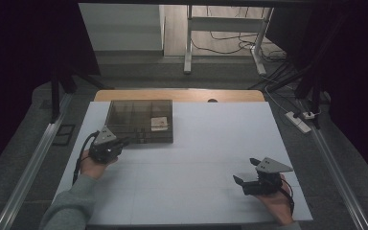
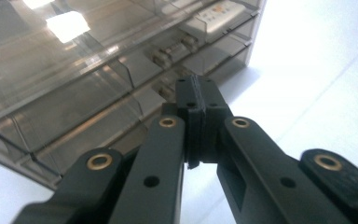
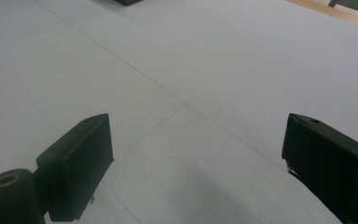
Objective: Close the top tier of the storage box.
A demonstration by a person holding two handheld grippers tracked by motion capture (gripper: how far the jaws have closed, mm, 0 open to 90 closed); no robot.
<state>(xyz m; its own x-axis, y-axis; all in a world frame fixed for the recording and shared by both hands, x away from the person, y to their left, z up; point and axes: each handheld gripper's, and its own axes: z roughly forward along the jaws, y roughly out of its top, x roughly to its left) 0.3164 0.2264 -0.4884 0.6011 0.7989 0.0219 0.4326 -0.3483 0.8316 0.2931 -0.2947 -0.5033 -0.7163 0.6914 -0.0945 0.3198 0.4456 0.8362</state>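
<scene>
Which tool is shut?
The left tool, at the smoky transparent plastic compartment box: jaws pressed together, nothing between. The right tool stands wide open over the white table.

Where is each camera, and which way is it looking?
High view: above the table, looking forward and down; shows both hands, the left claw, the right claw and the box.
Left gripper view: on the left claw, shut, facing the box.
Right gripper view: on the right claw, open, facing the table.
Shared: high and left views both show the box.

organizer box [image 1: 139, 120] — smoky clear plastic, lid shut | flat on table's far-left | dividers, small parts inside
</scene>
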